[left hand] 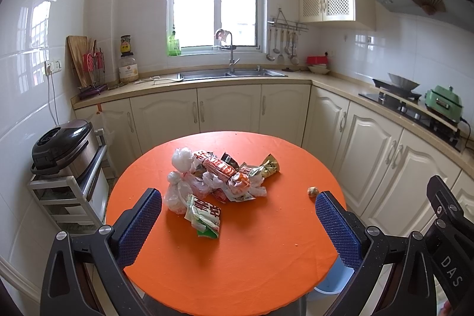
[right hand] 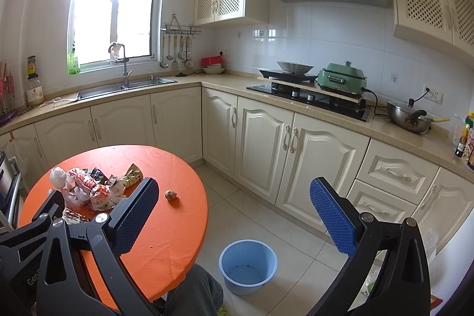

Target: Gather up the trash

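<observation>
Orange desk [left hand: 237, 256] carrying wrapper pile [left hand: 219, 176] ahead between wide-open left jaws; blue bin [right hand: 248, 268] on floor between equally open, empty right jaws. Probably pre-grasp: next, closing on one wrapper.

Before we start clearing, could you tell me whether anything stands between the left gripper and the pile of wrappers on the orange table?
Nothing visible does. The left gripper is open, and only bare orange table lies between it and the pile of wrappers. The green and white packet is the nearest piece.
</observation>
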